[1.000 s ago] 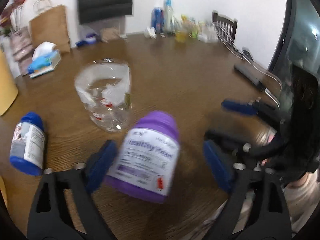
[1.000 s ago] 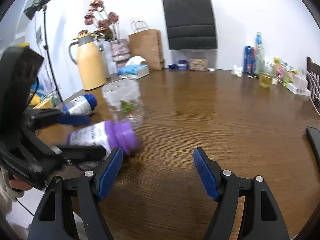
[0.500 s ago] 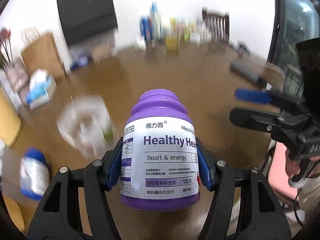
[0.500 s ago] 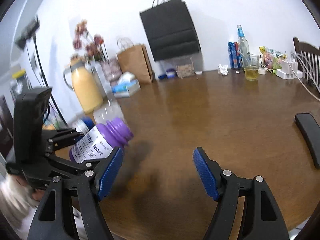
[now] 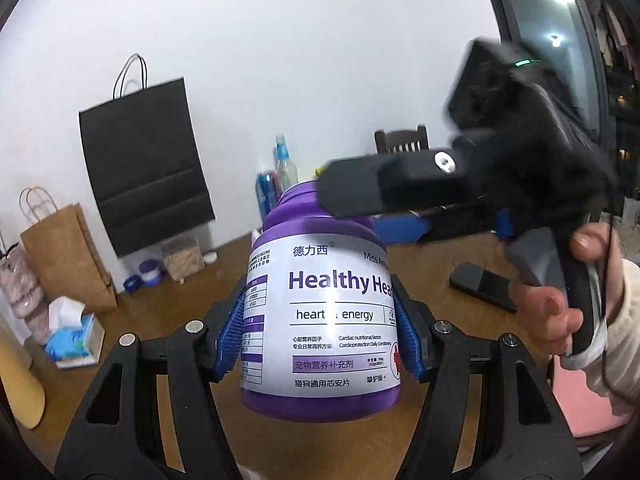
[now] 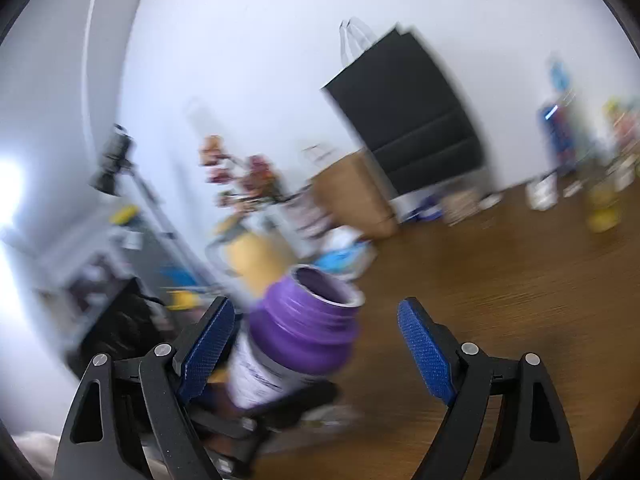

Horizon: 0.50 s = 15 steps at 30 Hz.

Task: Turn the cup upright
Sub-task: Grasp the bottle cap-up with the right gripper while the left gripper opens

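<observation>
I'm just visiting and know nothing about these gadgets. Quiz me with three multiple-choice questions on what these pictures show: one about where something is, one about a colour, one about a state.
1. Where is the black paper bag?
A. Against the white wall behind the table
B. Flat on the table
C. On the chair

2. What colour is the supplement bottle?
A. Green
B. Purple with a white label
C. Red

3. What is the left tool doing?
A. Gaping with nothing in it
B. Clamping the bottle, raised off the table
C. Resting on the phone

Answers: 1 A, the bag stands up along the wall. 2 B, purple body and neck show around the label. 3 B, both blue pads press the label's sides; the right tool stays open near the bottle's mouth.
</observation>
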Each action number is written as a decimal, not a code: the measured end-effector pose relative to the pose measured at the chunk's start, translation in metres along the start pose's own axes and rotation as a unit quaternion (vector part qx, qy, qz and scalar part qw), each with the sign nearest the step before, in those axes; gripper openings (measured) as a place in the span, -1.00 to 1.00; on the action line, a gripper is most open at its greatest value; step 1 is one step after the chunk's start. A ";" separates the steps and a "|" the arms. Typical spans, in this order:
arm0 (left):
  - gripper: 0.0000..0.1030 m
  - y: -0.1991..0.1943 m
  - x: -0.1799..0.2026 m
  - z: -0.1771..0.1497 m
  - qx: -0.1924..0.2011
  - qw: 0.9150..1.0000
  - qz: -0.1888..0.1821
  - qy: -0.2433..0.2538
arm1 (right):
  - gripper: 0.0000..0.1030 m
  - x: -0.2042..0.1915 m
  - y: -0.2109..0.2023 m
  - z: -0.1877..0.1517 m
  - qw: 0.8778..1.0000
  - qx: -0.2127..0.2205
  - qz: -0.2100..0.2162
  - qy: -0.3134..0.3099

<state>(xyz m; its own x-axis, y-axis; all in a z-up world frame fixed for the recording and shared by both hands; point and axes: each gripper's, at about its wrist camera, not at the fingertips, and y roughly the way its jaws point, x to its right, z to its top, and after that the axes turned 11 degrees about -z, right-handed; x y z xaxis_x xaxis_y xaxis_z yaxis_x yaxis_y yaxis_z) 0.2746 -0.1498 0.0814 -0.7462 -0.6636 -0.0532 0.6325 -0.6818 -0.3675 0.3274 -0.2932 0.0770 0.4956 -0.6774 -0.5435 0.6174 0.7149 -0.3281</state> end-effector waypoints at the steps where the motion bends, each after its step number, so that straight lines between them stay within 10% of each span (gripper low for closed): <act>1: 0.16 0.000 -0.003 0.000 0.005 1.000 0.002 0.002 | 0.48 0.006 0.011 0.003 0.999 -0.019 0.018 0.018; 5: 0.16 0.014 -0.024 0.004 -0.009 1.000 -0.003 -0.006 | 0.32 0.016 0.032 0.008 0.998 -0.027 0.042 0.033; 10: 0.24 0.034 -0.050 0.008 -0.015 0.999 -0.034 -0.013 | 0.32 0.002 0.038 0.012 0.997 0.014 -0.050 -0.051; 15: 0.50 0.059 -0.073 -0.014 -0.016 0.996 -0.060 -0.071 | 0.32 -0.014 0.055 -0.003 0.963 0.040 -0.203 -0.173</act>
<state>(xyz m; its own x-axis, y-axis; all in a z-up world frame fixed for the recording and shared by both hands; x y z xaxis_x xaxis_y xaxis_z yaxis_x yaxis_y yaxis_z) 0.3632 -0.1372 0.0506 -0.7780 -0.6159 0.1242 0.5317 -0.7507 -0.3920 0.3526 -0.2438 0.0638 0.3689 -0.9253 -0.0877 0.8412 0.3725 -0.3918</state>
